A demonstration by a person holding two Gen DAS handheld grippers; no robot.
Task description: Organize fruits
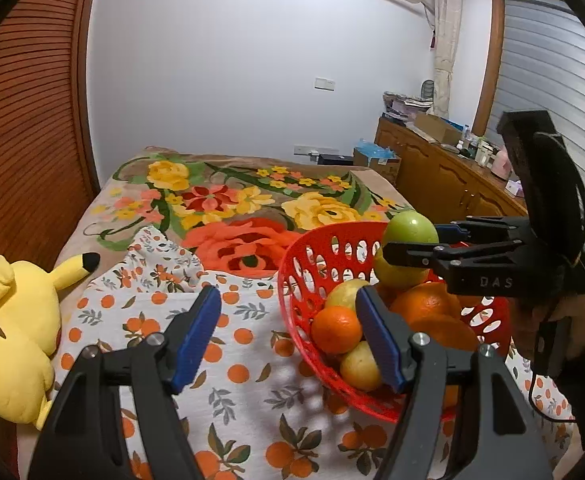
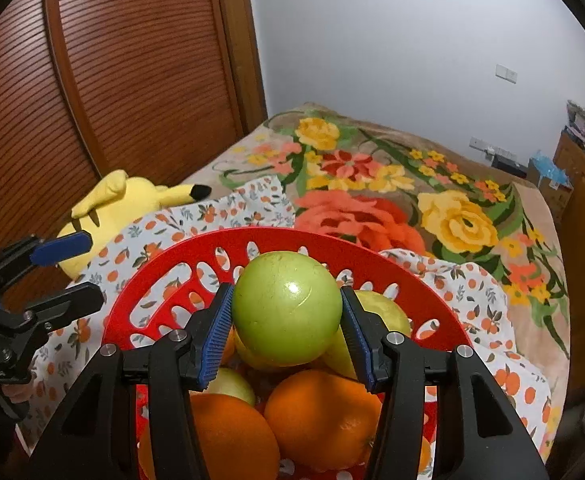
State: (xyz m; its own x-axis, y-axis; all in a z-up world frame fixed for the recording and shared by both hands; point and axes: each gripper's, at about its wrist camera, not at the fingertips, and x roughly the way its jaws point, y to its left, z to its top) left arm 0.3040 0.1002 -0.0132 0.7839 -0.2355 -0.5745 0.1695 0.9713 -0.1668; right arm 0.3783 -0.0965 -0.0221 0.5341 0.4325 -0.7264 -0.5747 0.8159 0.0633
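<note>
My right gripper (image 2: 286, 334) pinches a smooth, round green apple (image 2: 286, 312), its blue ribbed pads (image 2: 212, 344) pressed against the fruit's two sides. I hold the apple just above the pile in the red perforated plastic basket (image 2: 196, 246), over the basket's far half. Beneath it lie two large oranges (image 2: 320, 416), nearest my camera, and several yellow-green fruits (image 2: 388, 312) packed close behind them; whether the apple touches the fruit under it I cannot tell.

My left gripper (image 1: 288, 334) hangs with its fingers spread and nothing between them: one blue pad (image 1: 196, 340) stands over the cloth, the other over the basket's near-left rim, in front of a small orange (image 1: 336, 330) and a yellow fruit (image 1: 358, 366).

The basket sits on a white cloth printed with small oranges (image 1: 244, 360), towards the cloth's right edge. The cloth covers the near end of a floral blanket (image 1: 220, 200). A yellow plush toy with a black-tipped ear (image 1: 12, 336) lies at the cloth's left edge.
</note>
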